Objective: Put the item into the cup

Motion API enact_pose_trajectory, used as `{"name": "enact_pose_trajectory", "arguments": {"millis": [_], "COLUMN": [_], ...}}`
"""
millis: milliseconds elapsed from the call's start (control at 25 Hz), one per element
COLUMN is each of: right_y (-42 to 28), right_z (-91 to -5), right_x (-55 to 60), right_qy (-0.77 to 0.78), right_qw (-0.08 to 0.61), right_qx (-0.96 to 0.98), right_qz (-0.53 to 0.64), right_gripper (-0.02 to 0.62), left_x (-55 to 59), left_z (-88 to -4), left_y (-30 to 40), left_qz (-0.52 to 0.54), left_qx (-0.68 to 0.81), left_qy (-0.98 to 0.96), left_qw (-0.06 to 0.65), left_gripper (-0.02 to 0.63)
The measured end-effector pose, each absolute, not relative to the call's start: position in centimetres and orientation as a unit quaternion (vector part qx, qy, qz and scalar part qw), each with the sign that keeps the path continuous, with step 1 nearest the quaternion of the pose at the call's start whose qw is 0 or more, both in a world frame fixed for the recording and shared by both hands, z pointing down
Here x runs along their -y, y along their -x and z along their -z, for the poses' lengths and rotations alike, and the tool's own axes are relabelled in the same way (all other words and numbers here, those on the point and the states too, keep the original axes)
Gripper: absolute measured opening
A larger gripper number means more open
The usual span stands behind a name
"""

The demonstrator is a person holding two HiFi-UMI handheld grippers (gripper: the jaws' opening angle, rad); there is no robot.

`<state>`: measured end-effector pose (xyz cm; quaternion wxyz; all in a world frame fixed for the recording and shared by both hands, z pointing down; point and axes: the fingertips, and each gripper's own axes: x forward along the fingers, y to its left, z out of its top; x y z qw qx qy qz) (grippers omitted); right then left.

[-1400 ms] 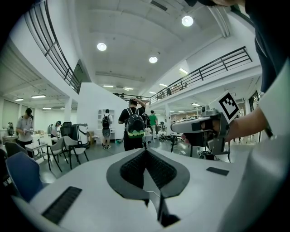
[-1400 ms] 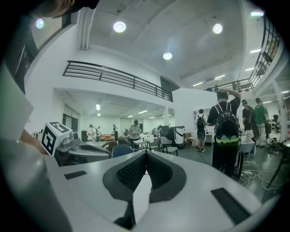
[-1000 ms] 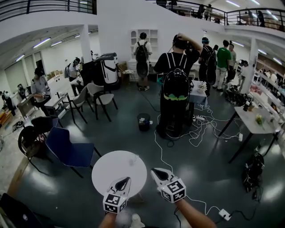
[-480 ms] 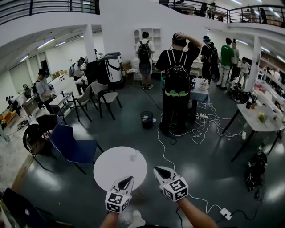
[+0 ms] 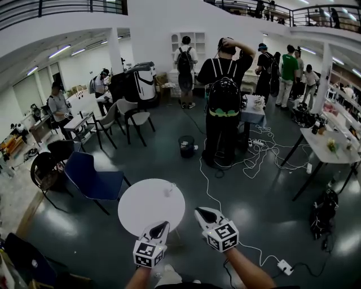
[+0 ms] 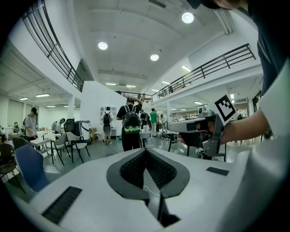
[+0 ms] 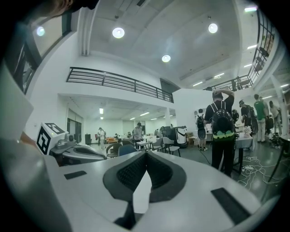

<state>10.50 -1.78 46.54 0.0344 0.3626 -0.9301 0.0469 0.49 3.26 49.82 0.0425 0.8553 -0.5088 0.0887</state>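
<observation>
Approach, nothing gripped yet.
Left gripper [image 5: 161,227] and right gripper [image 5: 199,212], jaws together, have neared the round white table [image 5: 141,210] ahead.

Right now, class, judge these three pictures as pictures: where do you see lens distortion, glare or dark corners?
Head view: the wide lens bows the balcony railing and walls, the glossy floor carries pale light patches, and the round table reads bright white. Left gripper view: a black round border, with a ceiling lamp blown out. Right gripper view: the same dark border, with a lamp glaring.
</observation>
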Motion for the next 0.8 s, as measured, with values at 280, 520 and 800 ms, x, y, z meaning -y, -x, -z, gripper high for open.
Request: {"name": "enact_pose_trajectory", "arguments": {"millis": [280, 520, 800], "right_y": [-11.0, -10.2, -7.4], "right_z": [-46.3, -47.3, -45.9], "right_x": [1.6, 1.4, 1.2], "right_qy": [-0.367, -0.368, -0.368], "right_qw": [0.032, 0.038, 0.039], "right_qx": [0.929, 0.928, 0.928], "right_qz": [-0.046, -0.046, -0.039], "right_gripper": [0.017, 0.017, 0.017], "left_x": [-3.3, -3.3, -3.8], "left_z": [-49.5, -50.2, -49.3], "left_y": [-0.9, 0.5, 3.6], "left_qz": [-0.077, -0.062, -0.067], "left_qx": [0.507, 0.511, 0.507], "left_qy": [-0.857, -0.855, -0.857], "left_qw": [0.047, 0.061, 0.060], "left_gripper": [0.017, 0.017, 0.016]}}
